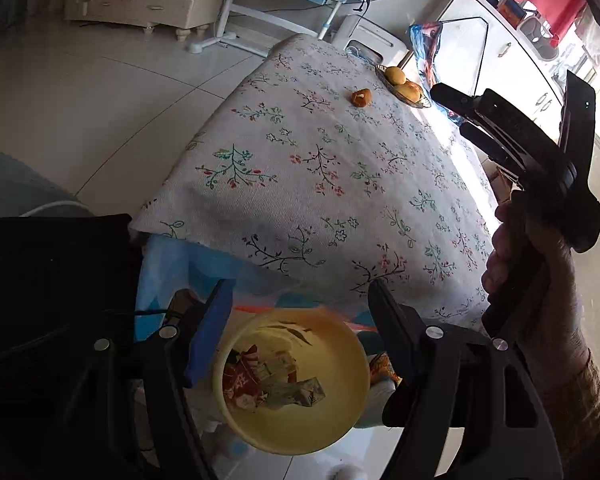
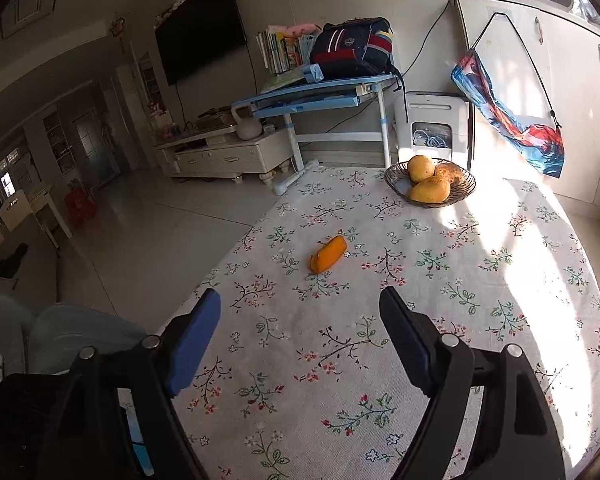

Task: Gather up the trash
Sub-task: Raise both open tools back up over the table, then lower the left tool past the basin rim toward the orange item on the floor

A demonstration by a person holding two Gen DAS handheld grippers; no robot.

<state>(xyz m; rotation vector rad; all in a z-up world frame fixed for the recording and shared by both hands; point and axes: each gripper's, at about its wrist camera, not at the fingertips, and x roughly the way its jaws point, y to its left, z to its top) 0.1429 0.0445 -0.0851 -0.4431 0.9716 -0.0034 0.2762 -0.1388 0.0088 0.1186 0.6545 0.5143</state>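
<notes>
Right under my left gripper [image 1: 300, 320] sat the yellow bin [image 1: 296, 380], below the near edge of the surface [image 1: 300, 160], with crumpled wrappers [image 1: 272, 388] already lying in it. Its jaws stood wide apart and held nothing. My right gripper [image 2: 300, 328] was just as widely parted and empty, raised above the floral cloth and pointed at the orange peel [image 2: 328, 254], which lay alone mid-surface, well short of the fruit basket [image 2: 430, 182].

My worry was the peel itself: it looked curved and slick, so I judged that a closing pinch across its rounded back could squirt it sideways or drag the loose cloth into a fold. Overreaching could also have nudged the basket.

From the left view, the right hand [image 1: 540, 280] gripped its handle upright, the tool tilted forward and down toward the far side of the surface.
</notes>
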